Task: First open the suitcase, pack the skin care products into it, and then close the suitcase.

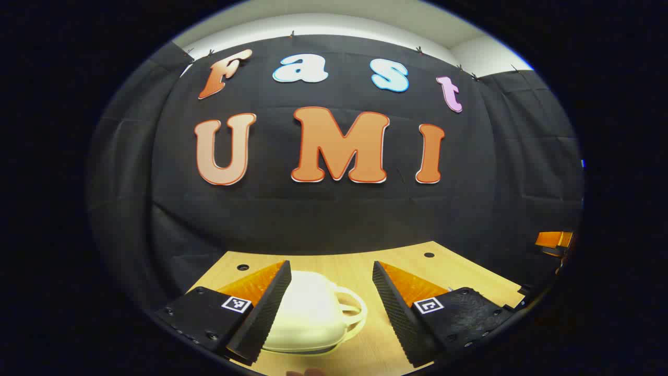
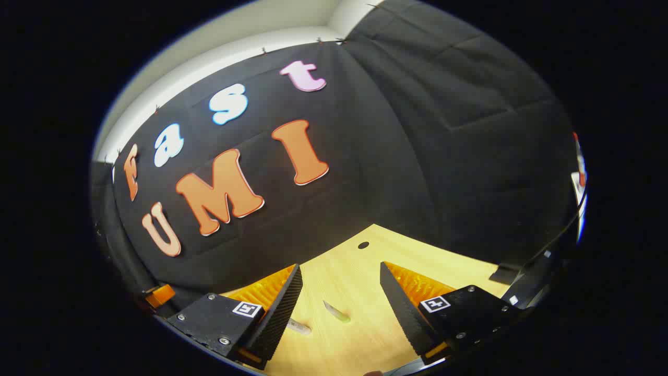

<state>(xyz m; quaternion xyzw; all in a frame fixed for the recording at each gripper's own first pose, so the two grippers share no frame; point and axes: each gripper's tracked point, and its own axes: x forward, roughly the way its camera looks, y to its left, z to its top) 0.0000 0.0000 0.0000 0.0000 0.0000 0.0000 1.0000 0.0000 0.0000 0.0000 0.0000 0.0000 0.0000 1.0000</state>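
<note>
In the left gripper view, my left gripper [image 1: 331,305] hangs low over the wooden bench [image 1: 459,269] with its jaws released and spread wide. Between them, at the bottom centre of the frame, sits the small cream suitcase [image 1: 308,318], lid down, its looped handle [image 1: 352,310] pointing to the right. The left finger [image 1: 263,313] lies right against the case's left side; the right finger stands apart from it. Far right in that frame, part of my other gripper [image 1: 554,240] peeks in.

In the right gripper view, my right gripper [image 2: 342,308] is also released, jaws wide over bare bench. Low between them lie two small skin care tubes: one [image 2: 298,327] just beside the left finger, one [image 2: 335,312] nearer the middle.
</note>
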